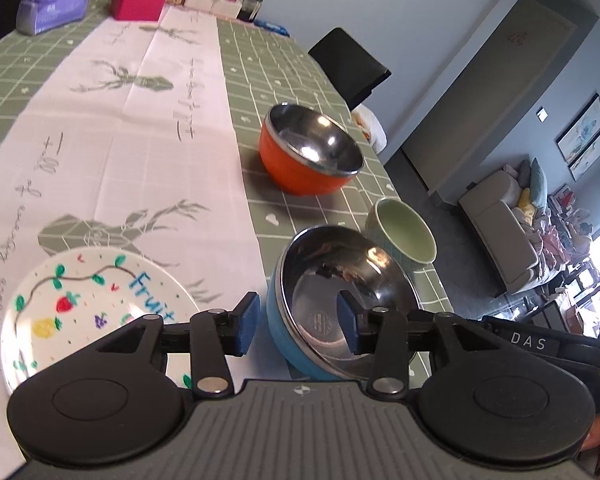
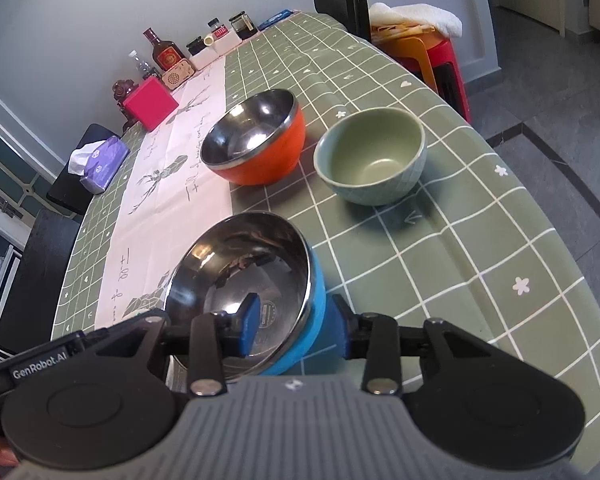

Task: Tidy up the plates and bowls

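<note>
Green checked tablecloth point(image 2: 480, 240) with white deer runner point(image 1: 112, 152).

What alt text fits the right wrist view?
The right gripper straddles the rim of a tilted blue bowl on a green checked tablecloth. Behind stand an orange bowl and a green bowl.

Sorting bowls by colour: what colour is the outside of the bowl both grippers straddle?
Blue outside, steel inside: the bowl, clearest in the right wrist view.

three bowls point(image 2: 256, 140) — one plate point(image 1: 88, 304) — two grippers point(image 1: 298, 322)
</note>
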A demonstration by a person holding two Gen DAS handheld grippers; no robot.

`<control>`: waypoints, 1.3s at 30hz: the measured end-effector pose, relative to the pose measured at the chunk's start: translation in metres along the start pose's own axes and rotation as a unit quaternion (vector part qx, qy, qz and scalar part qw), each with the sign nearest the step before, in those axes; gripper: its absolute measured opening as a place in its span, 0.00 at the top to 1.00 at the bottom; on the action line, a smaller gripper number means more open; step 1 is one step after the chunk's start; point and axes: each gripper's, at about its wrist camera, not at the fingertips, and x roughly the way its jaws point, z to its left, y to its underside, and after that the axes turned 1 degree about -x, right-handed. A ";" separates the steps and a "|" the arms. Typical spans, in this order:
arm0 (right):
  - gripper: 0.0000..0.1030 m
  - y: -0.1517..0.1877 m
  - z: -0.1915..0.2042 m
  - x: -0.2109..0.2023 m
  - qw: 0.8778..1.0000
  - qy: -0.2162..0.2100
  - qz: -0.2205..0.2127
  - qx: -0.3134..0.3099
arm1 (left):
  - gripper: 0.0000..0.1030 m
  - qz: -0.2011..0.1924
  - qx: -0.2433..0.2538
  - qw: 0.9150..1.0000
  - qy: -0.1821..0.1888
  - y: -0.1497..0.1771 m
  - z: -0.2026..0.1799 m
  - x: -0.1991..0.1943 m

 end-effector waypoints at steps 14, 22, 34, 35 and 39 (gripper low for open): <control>0.61 -0.005 0.017 -0.010 0.997 -0.011 -0.061 -0.039 | 0.51 -0.013 0.019 1.000 -0.012 -0.012 -0.001 0.002; 0.58 -0.015 0.039 0.002 0.994 -0.008 -0.064 -0.084 | 0.51 -0.018 0.013 0.999 -0.023 -0.027 -0.001 0.008; 0.57 -0.055 0.043 0.029 0.995 0.023 -0.068 -0.075 | 0.47 -0.035 -0.012 0.999 -0.021 -0.056 -0.006 0.032; 0.57 -0.060 0.043 0.033 0.995 0.027 -0.069 -0.074 | 0.45 -0.038 -0.015 0.999 -0.022 -0.060 -0.005 0.034; 0.57 -0.077 0.039 0.048 0.995 0.035 -0.067 -0.060 | 0.38 -0.050 -0.021 0.998 -0.032 -0.073 0.000 0.043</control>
